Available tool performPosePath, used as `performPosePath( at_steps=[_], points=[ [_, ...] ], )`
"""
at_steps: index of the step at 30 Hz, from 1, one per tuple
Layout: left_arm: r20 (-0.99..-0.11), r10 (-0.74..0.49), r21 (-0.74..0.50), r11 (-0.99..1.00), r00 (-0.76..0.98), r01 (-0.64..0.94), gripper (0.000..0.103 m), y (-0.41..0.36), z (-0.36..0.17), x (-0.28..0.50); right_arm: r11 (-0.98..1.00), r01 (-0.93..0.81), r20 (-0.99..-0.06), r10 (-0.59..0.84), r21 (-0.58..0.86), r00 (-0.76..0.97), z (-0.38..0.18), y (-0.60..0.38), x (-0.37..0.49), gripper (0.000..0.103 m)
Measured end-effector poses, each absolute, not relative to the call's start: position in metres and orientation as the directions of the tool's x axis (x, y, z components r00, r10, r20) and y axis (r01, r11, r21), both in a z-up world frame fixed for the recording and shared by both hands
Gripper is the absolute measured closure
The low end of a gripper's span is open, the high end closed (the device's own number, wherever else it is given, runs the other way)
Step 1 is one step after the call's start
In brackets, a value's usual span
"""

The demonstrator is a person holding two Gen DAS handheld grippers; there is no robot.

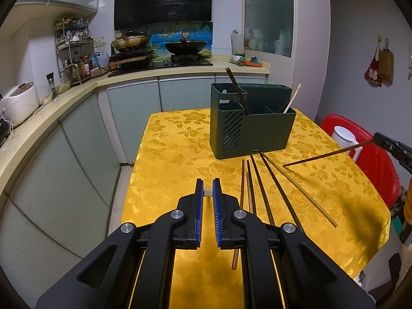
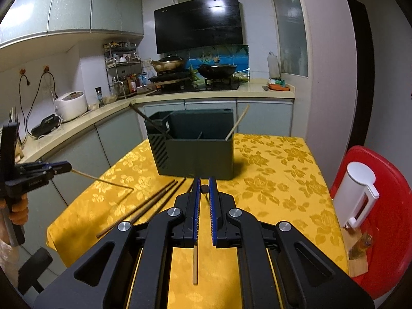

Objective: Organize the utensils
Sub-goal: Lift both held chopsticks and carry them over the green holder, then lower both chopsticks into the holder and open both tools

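Left wrist view: the left gripper (image 1: 208,190) has its jaws clenched on a light chopstick (image 2: 103,179), seen end-on as a pale tip between the pads and, in the right wrist view, projecting from that gripper with its far tip just over the yellow tablecloth (image 1: 175,154). To the right of these jaws, five loose chopsticks (image 1: 260,182) lie roughly side by side on the cloth, their far ends near the base of the dark green utensil holder (image 1: 253,126), which stands ahead and right of the jaws. That holder already contains a dark utensil (image 1: 238,91) leaning in its left compartment and a pale chopstick (image 1: 292,99) leaning at its right end. Farther right, the right gripper (image 2: 204,189) has its jaws clamped on a dark chopstick (image 1: 327,155), visible end-on between its pads; the holder sits directly ahead of them. A pale chopstick (image 2: 195,265) lies on the cloth beneath those jaws. Judged progress: early. Two items are stowed, two are lifted and not yet delivered, and the loose group on the cloth remains to be collected and placed in the holder.
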State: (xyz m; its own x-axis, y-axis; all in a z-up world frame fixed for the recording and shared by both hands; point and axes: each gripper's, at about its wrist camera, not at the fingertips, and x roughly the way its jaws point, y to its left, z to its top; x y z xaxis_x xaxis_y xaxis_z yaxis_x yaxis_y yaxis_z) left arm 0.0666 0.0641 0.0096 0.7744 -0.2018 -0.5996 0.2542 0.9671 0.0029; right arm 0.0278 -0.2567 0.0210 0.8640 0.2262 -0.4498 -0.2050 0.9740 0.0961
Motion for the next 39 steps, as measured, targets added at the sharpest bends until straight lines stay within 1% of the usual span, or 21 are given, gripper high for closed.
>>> performPosePath(
  at_steps=[10,19,22,28,34,39],
  points=[
    [-0.591,-0.210,0.060,0.951,0.779,0.302,0.096,0.043,0.041,0.082,0.968,-0.219,-0.447,0.251,0.123,0.859,0.053,-0.261,0.067,0.096],
    [-0.567,-0.273,0.082,0.920,0.777,0.383,0.096,0.019,0.084,0.094,0.965,-0.231,-0.450,0.263,0.125,0.854,0.085,-0.267,0.093,0.096],
    [-0.560,-0.308,0.082,0.904,0.770,0.420,0.096,0.008,0.103,0.098,0.967,-0.233,-0.438,0.255,0.104,0.862,0.101,-0.266,0.098,0.096],
    [-0.542,-0.381,0.062,0.871,0.750,0.487,0.096,-0.013,0.141,0.113,0.968,-0.244,-0.385,0.250,0.066,0.889,0.141,-0.262,0.113,0.096],
    [-0.530,-0.382,0.085,0.865,0.757,0.495,0.096,-0.035,0.162,0.140,0.968,-0.246,-0.341,0.248,0.049,0.907,0.172,-0.257,0.137,0.096],
    [-0.538,-0.365,0.104,0.865,0.760,0.490,0.096,-0.050,0.165,0.167,0.968,-0.243,-0.326,0.248,0.056,0.912,0.182,-0.252,0.162,0.096]
  ],
)
